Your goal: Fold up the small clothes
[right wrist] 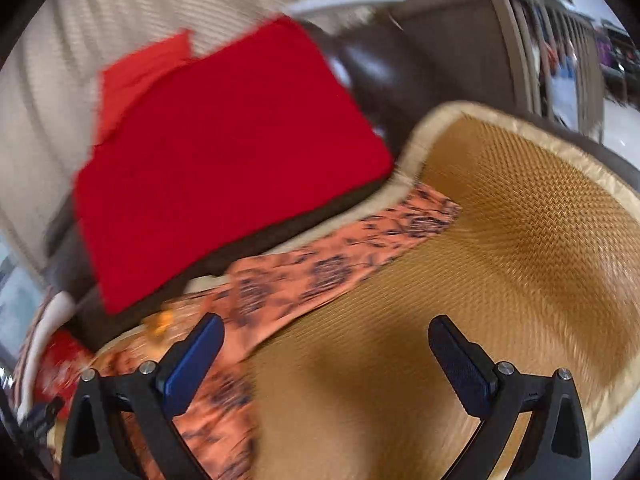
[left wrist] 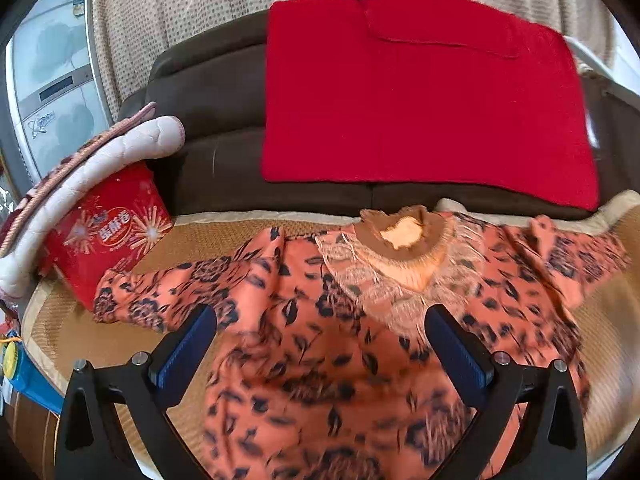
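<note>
— Two cameras, so what fills the most space?

— Across the lower half of both views, the woven mat (right wrist: 520,240) with its pale border, laid on the dark sofa seat (left wrist: 208,92). Above it, in the upper centre of the left wrist view, a folded red cloth (left wrist: 420,100) lies flat on the sofa.

— And the garment to fold?

— An orange blouse (left wrist: 320,340) with a dark floral print is spread on the mat, taking up the bottom centre of the left wrist view, its brown collar (left wrist: 404,232) at mid-frame, just below the red cloth's lower edge. In the right wrist view one sleeve (right wrist: 340,264) stretches from lower left toward the centre (that frame is smeared with motion blur).

— Anything smaller?

— At the left edge, a red printed box (left wrist: 112,236) under a quilted pale pad (left wrist: 120,152).

— The claws?

— The left gripper (left wrist: 320,320) has its blue-padded fingers spread wide over the blouse, with nothing between them. The right gripper (right wrist: 326,332) is equally wide apart and empty, over bare mat, with its left finger above the blouse's edge.
</note>
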Tool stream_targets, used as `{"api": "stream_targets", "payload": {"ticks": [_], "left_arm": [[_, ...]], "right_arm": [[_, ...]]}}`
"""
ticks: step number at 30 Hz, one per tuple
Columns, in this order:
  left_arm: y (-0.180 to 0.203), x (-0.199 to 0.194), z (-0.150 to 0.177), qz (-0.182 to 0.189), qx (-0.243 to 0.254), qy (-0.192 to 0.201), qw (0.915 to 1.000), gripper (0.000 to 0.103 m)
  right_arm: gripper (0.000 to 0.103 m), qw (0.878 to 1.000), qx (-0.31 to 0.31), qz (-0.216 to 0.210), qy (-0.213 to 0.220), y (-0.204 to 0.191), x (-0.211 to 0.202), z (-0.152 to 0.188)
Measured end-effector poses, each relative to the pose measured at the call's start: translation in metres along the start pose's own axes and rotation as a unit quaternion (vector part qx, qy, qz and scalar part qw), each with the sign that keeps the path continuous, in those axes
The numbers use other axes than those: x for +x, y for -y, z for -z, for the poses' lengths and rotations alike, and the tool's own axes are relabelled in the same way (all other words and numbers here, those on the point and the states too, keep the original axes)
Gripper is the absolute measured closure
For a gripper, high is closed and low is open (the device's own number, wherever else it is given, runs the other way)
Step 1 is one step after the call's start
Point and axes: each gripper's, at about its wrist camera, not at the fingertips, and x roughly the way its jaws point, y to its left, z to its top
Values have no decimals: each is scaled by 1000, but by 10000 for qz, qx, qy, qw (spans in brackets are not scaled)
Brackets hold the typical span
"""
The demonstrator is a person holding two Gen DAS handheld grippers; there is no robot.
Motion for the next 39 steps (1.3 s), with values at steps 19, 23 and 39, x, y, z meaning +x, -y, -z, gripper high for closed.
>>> {"api": "stream_targets", "payload": {"ticks": [19, 23, 39], "left_arm": [[12, 89, -17, -683, -26, 457, 9966, 0], [4, 91, -17, -728, -137, 422, 9964, 0], [-110, 65, -16, -1263, -1254, 595, 9822, 0]], "right_arm": [[17, 9788, -174, 1668, -1178, 32, 244, -84], [88, 9848, -43, 1422, -1000, 20, 229, -80], [98, 9801, -368, -1924, -306, -221, 38, 0]]}}
